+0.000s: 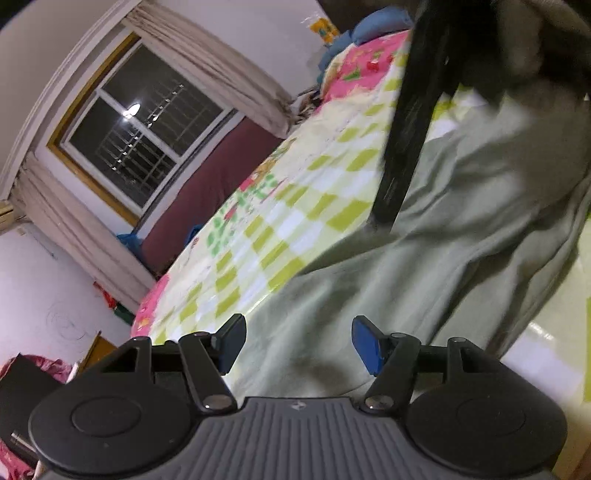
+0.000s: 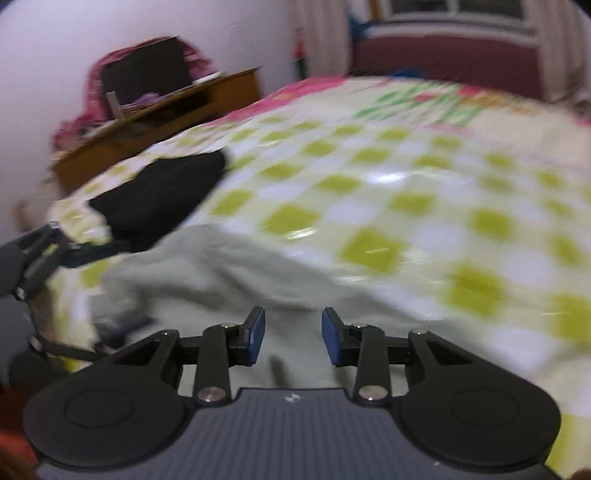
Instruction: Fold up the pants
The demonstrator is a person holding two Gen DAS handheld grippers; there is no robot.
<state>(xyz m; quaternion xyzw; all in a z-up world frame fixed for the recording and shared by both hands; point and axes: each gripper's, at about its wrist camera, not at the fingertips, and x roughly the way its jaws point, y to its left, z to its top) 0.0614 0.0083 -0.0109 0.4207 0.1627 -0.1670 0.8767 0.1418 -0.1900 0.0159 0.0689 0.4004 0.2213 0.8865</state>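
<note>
Pale grey-green pants (image 1: pixel 424 266) lie rumpled on a bed with a green-and-white checked cover (image 1: pixel 295 206). My left gripper (image 1: pixel 299 343) is open and empty just above the near end of the pants. In the left wrist view the other gripper's black body (image 1: pixel 410 122) reaches down onto the pants' far part. In the right wrist view the pants (image 2: pixel 236 273) look whitish and blurred. My right gripper (image 2: pixel 293 334) is open over them, nothing between its blue pads (image 2: pixel 255 334). The left gripper's arm (image 2: pixel 33 258) shows at the left edge.
A black garment (image 2: pixel 159 199) lies on the bed's far left corner. A wooden desk (image 2: pixel 155 122) with a dark box stands beyond it. A window (image 1: pixel 140 125) with curtains and a maroon panel (image 1: pixel 207 192) line the far wall. Blue pillows (image 1: pixel 369 26) sit at the bed's head.
</note>
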